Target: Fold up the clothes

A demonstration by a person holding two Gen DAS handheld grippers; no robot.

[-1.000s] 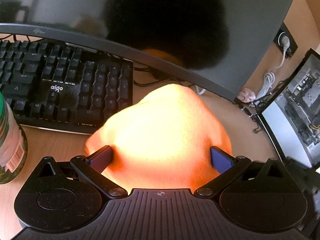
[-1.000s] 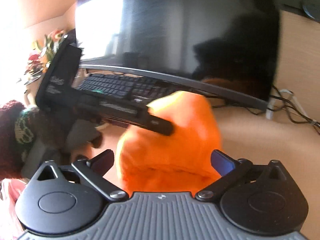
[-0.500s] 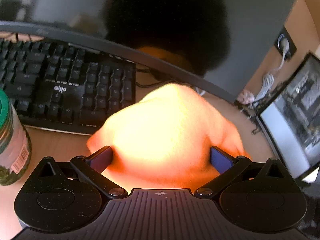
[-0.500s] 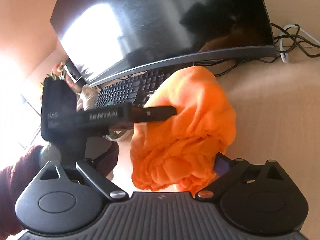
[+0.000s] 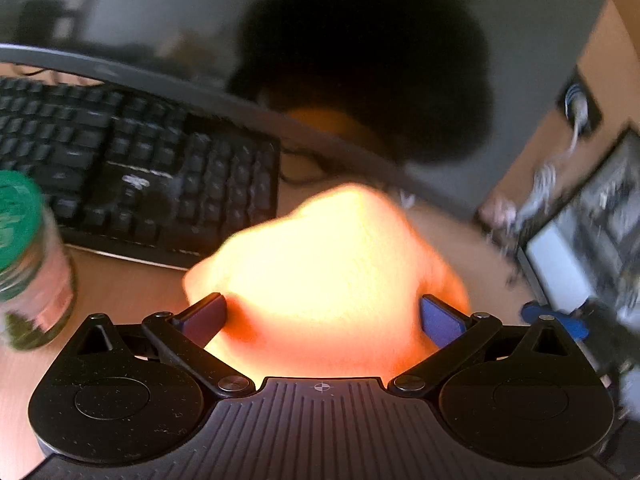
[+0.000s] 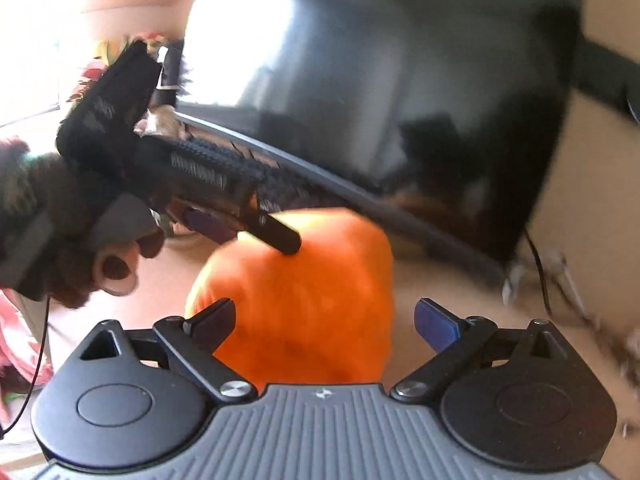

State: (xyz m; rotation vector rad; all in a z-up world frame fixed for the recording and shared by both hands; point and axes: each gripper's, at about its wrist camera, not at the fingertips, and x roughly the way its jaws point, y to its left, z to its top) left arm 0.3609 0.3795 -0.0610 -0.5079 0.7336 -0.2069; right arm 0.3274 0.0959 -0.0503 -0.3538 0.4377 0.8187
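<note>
An orange cloth (image 5: 328, 264) is bunched into a rounded mound on the wooden desk, overexposed in the left wrist view. My left gripper (image 5: 322, 312) is wide open with the mound filling the space between its blue pads, which touch its sides. In the right wrist view the cloth (image 6: 304, 300) sits in front of my right gripper (image 6: 324, 316), which is wide open; the cloth lies against its left finger and apart from the right one. The left gripper's body (image 6: 180, 168) reaches over the top of the mound there.
A black keyboard (image 5: 120, 176) lies at the back left under a curved monitor (image 5: 320, 40). A green-capped bottle (image 5: 28, 256) stands at the left. A second screen (image 5: 592, 240) and cables (image 6: 552, 276) are at the right. Flowers (image 6: 104, 64) stand far left.
The right gripper swung back to level and lower, and the cloth now sits as a rounder mound. The left view shifted slightly; the bottle looks closer. Both views are motion-blurred.
</note>
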